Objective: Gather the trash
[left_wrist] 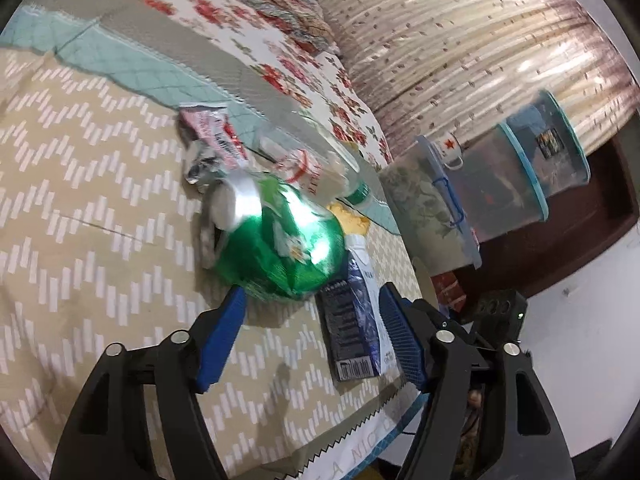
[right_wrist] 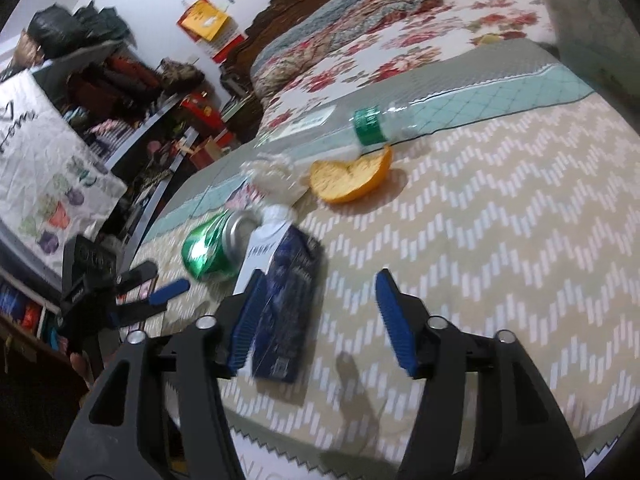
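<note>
Trash lies on a beige zigzag bedspread (left_wrist: 80, 208). A green can (left_wrist: 280, 240) lies on its side just ahead of my open left gripper (left_wrist: 312, 312), whose left finger tip is close to it. A dark blue carton (left_wrist: 352, 320) lies flat between the left fingers; in the right wrist view the carton (right_wrist: 288, 300) lies against the left finger of my open right gripper (right_wrist: 320, 300). The can (right_wrist: 212, 248), an orange peel (right_wrist: 348, 178), a clear bottle with a green label (right_wrist: 368, 126) and a crumpled wrapper (right_wrist: 272, 176) lie beyond. The left gripper (right_wrist: 168, 294) shows at the left.
A pink wrapper (left_wrist: 212, 136) and crushed foil (left_wrist: 200, 164) lie behind the can. Clear plastic bins (left_wrist: 500, 184) with a white cup (left_wrist: 450, 150) stand off the bed's right edge. A floral quilt (right_wrist: 360, 52) covers the far bed. Cluttered shelves (right_wrist: 120, 92) stand at the left.
</note>
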Tool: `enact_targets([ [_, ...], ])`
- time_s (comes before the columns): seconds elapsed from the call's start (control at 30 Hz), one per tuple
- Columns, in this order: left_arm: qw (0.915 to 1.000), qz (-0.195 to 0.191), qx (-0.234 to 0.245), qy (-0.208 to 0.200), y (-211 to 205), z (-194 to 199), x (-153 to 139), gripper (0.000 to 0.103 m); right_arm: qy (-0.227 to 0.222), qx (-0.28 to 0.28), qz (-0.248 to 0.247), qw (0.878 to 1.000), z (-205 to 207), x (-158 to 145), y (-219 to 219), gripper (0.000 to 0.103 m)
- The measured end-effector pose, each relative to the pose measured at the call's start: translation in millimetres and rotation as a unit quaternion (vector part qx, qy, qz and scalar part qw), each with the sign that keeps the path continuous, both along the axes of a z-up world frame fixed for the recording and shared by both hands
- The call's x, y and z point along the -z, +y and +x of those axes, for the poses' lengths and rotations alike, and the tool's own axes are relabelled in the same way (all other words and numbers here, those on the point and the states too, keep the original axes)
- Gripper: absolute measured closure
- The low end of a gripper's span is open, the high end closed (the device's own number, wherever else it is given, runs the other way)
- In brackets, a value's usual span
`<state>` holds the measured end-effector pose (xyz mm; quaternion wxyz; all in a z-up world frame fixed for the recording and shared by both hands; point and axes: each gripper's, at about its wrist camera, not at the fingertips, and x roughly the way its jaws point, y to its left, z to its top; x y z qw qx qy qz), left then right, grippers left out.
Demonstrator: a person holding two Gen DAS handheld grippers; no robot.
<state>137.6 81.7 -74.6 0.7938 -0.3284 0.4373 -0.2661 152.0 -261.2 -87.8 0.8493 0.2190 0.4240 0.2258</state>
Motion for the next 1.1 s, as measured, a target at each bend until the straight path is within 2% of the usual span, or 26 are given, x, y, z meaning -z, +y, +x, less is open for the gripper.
enact_targets([
  [0.2,0.9993,-0.026,0.004,0.027,-5,10,15,0.036,0.021,0.025,0.016,0.999,42,11,-1,0.037],
  [0.27,0.9989,-0.033,0.001,0.034,-7,11,19,0.030,0.030,0.028,0.024,0.999,53,16,-1,0.037],
  [0.33,0.9978,-0.049,-0.007,0.044,-8,14,24,0.030,0.039,0.034,0.023,0.998,65,22,0,0.036],
  [0.5,0.9947,-0.080,-0.031,0.056,-6,21,25,0.028,0.051,0.041,0.031,0.997,80,32,4,0.036],
  [0.7,0.9910,-0.093,-0.070,0.066,-2,28,24,0.030,0.045,0.041,0.032,0.998,85,34,8,0.035],
  [0.73,0.9905,-0.093,-0.076,0.069,-1,29,25,0.033,0.044,0.041,0.031,0.998,86,34,8,0.035],
  [0.8,0.9895,-0.095,-0.080,0.074,0,31,28,0.049,0.044,0.039,0.029,0.998,88,33,10,0.035],
  [0.87,0.9875,-0.106,-0.078,0.087,1,33,35,0.075,0.044,0.038,0.029,0.998,88,33,11,0.035],
  [0.97,0.9851,-0.125,-0.077,0.090,6,32,40,0.081,0.043,0.040,0.030,0.998,89,32,12,0.035],
  [1.1,0.9859,-0.126,-0.076,0.080,9,28,36,0.089,0.042,0.041,0.032,0.998,89,32,13,0.035],
])
